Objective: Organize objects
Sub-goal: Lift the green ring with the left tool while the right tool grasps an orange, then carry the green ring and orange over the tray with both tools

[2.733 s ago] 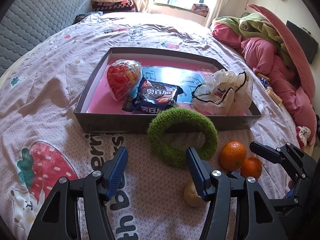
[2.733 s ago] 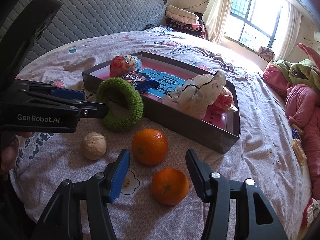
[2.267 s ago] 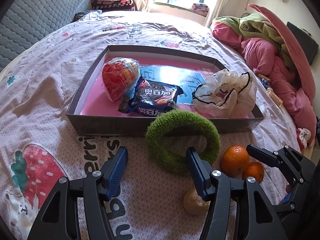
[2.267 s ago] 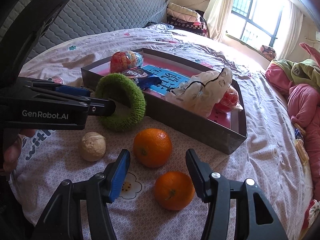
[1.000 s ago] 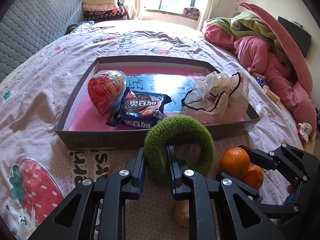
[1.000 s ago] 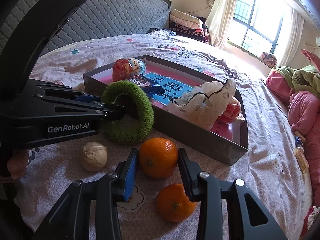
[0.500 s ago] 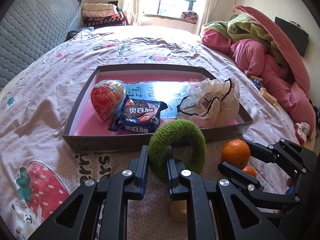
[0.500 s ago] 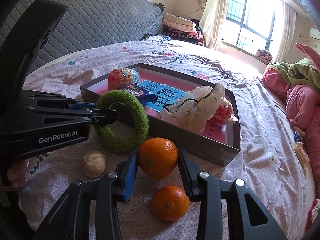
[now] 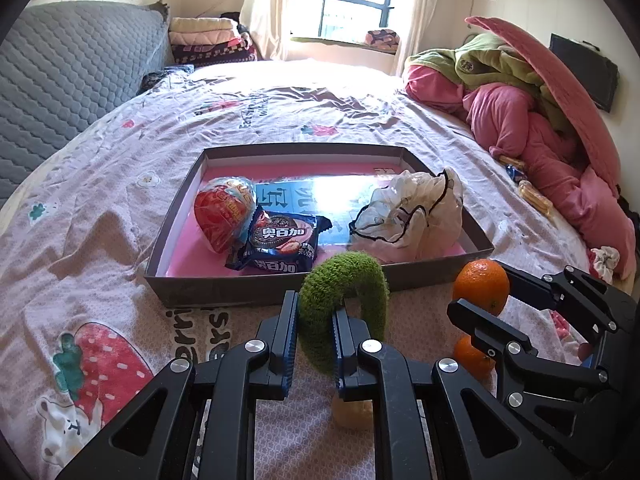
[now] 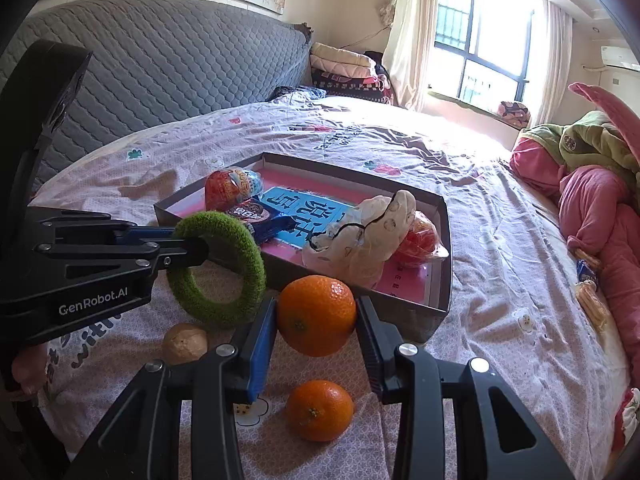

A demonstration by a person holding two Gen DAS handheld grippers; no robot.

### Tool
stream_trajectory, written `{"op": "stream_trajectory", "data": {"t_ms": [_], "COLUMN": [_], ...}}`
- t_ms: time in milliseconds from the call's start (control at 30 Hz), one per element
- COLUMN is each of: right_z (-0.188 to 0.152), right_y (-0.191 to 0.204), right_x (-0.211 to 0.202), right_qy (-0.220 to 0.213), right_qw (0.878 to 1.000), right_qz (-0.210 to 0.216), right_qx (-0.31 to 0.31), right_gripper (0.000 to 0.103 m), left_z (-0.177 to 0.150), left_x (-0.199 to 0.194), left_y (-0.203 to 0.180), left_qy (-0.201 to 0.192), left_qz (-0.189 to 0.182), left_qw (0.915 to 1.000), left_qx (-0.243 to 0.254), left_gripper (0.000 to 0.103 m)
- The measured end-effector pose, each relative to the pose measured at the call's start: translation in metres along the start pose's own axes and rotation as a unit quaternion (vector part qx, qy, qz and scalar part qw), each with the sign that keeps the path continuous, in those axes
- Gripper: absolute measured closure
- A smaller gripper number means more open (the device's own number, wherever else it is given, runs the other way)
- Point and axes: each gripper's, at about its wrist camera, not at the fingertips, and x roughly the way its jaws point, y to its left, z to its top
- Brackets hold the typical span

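Note:
My left gripper (image 9: 314,320) is shut on a fuzzy green ring (image 9: 352,284) and holds it above the bedsheet, just in front of the grey tray (image 9: 224,292). The ring also shows in the right wrist view (image 10: 236,248). My right gripper (image 10: 316,320) is shut on an orange (image 10: 316,314) and holds it off the bed; the orange shows at the right of the left wrist view (image 9: 480,284). A second orange (image 10: 320,410) and a pale round walnut-like object (image 10: 185,343) lie on the sheet below.
The tray's pink floor (image 9: 192,256) holds a red snack bag (image 9: 222,212), a blue cookie packet (image 9: 280,244) and a white plastic bag (image 9: 408,216). Pink and green bedding (image 9: 540,120) is piled at the right. A grey quilted headboard (image 10: 160,64) stands at the left.
Both grippers closed, the left on the green ring and the right on the orange. Both have since lifted their objects off the sheet, toward the tray.

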Motion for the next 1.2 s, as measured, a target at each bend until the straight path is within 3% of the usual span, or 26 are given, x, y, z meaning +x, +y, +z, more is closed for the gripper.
{"op": "stream_trajectory", "data": {"t_ms": [467,1200], "right_z": [0.012,0.059], "right_y": [-0.014,-0.047], "right_x": [-0.023,-0.028], "right_qy": [-0.041,-0.075], "right_qw": [0.999,0.997], "right_qz": [0.001,-0.027], "right_qx": [0.018,0.025], "right_gripper": [0.063,0.063], "left_z": [0.019,0.076], "left_x": [-0.026,-0.040], "left_y": [0.001,-0.019], "left_qy": [-0.032,-0.084], "left_qz": [0.018,-0.004], "left_qw": [0.9993,0.9964], "left_qx": [-0.012,-0.011], "left_gripper": [0.088,0.088]}}
